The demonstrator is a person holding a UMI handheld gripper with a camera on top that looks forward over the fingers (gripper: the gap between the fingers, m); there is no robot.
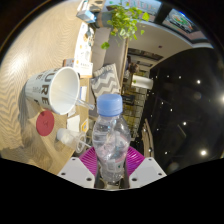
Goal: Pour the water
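A clear plastic water bottle (109,135) with a blue cap (108,104) stands upright between my fingers. My gripper (111,168) is shut on the bottle, with both magenta pads (91,160) pressed on its lower body. Beyond it to the left a white mug (55,90) with dark lettering is seen from the side, its mouth facing the bottle. The bottle's base is hidden behind the gripper body.
A red round lid (45,123) and a small white object (66,136) lie on the pale wooden table (20,95) left of the bottle. A patterned box (104,80) stands behind the mug. A green plant (127,20) rises at the back. Dark floor (185,100) lies to the right.
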